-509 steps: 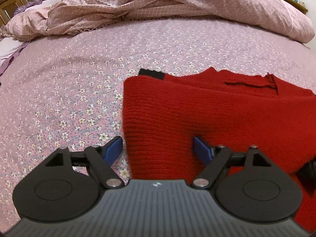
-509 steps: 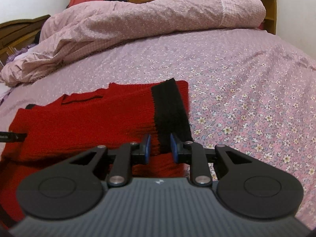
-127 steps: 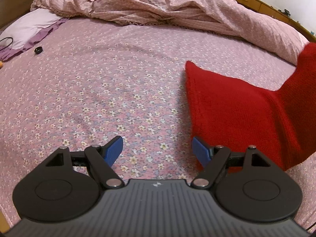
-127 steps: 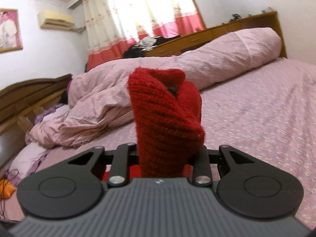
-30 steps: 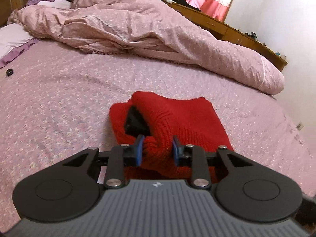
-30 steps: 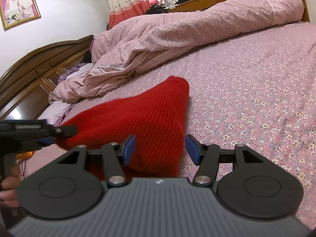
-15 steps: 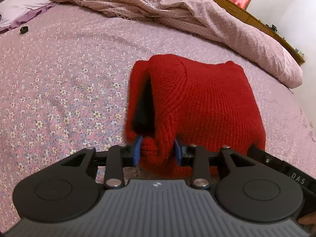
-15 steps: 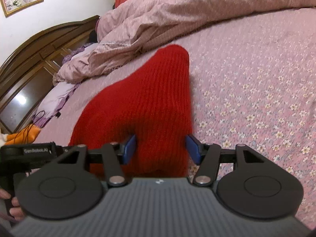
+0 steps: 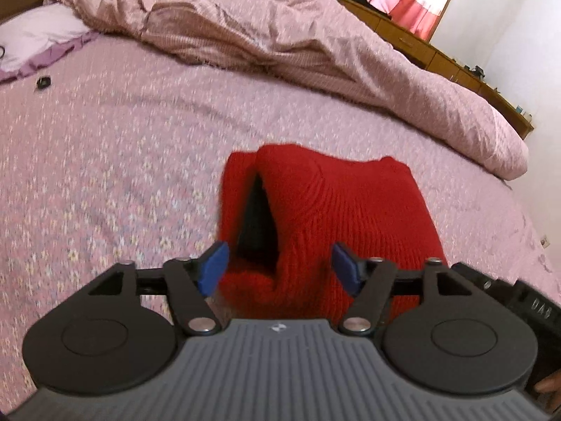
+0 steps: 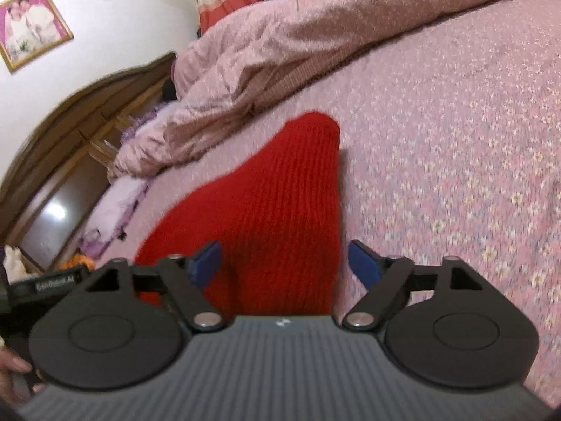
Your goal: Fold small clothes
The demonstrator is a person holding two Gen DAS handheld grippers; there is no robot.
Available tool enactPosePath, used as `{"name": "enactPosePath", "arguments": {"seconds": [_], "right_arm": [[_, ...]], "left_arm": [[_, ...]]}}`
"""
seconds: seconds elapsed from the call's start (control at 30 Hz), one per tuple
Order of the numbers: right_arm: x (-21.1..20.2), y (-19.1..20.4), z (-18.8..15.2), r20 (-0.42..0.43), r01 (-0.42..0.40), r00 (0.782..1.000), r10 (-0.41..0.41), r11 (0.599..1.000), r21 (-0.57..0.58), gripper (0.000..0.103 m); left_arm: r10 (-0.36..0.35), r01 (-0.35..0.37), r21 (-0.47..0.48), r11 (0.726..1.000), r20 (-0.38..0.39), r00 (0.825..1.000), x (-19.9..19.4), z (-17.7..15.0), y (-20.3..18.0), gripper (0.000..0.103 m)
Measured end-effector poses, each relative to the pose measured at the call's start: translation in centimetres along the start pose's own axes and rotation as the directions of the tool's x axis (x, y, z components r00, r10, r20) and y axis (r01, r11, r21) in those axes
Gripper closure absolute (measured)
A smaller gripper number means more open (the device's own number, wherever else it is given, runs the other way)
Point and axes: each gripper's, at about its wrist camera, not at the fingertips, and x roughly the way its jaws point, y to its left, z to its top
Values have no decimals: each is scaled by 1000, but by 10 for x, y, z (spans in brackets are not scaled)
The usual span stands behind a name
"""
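A folded red knit sweater lies on the pink flowered bed sheet, a dark gap showing at its left fold. My left gripper is at its near left corner, jaws opening, blue pads apart from the knit that lies between them. In the right wrist view the same sweater runs away from me, and my right gripper straddles its near right end, jaws opening, pads off the cloth. The other gripper's body shows at the left edge there.
A rumpled pink quilt is heaped across the far side of the bed. A pale pillow and a small black object lie at the far left. A wooden headboard and cabinets stand beyond.
Both grippers have let go of the sweater: the left jaws, shut on the near fold half a second ago, now stand wide, and the right jaws have spread further. The sweater has settled flat.
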Motion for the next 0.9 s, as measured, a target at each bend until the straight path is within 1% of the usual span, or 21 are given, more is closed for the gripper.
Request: {"name": "enactPosePath", "arguments": {"seconds": [0.07, 0.23, 0.27, 0.33, 0.47, 0.67, 0.9], "right_arm": [[3, -6, 10, -4, -12, 1000, 12, 1000, 25, 20], [24, -21, 24, -81, -45, 995, 51, 997, 67, 20], [29, -24, 25, -102, -48, 993, 55, 996, 73, 20], [36, -29, 24, -118, -82, 989, 93, 992, 95, 20], [49, -37, 24, -152, -128, 977, 147, 983, 131, 17], [62, -42, 22, -179, -183, 961, 211, 969, 163, 16], [70, -47, 17, -211, -213, 942, 260, 952, 220, 14]], "left_arm": [[4, -4, 3, 1000, -10, 1000, 5, 3, -2, 28], [12, -13, -23, 1000, -50, 999, 22, 0, 2, 26], [13, -14, -29, 999, -54, 998, 24, -2, 3, 25], [13, -15, -40, 999, -61, 998, 28, -3, 7, 23], [10, -13, -44, 999, -69, 998, 34, -3, 10, 21], [17, -21, -41, 999, -76, 997, 37, -3, 10, 20], [28, -29, -24, 999, -77, 997, 38, -3, 10, 20]]}}
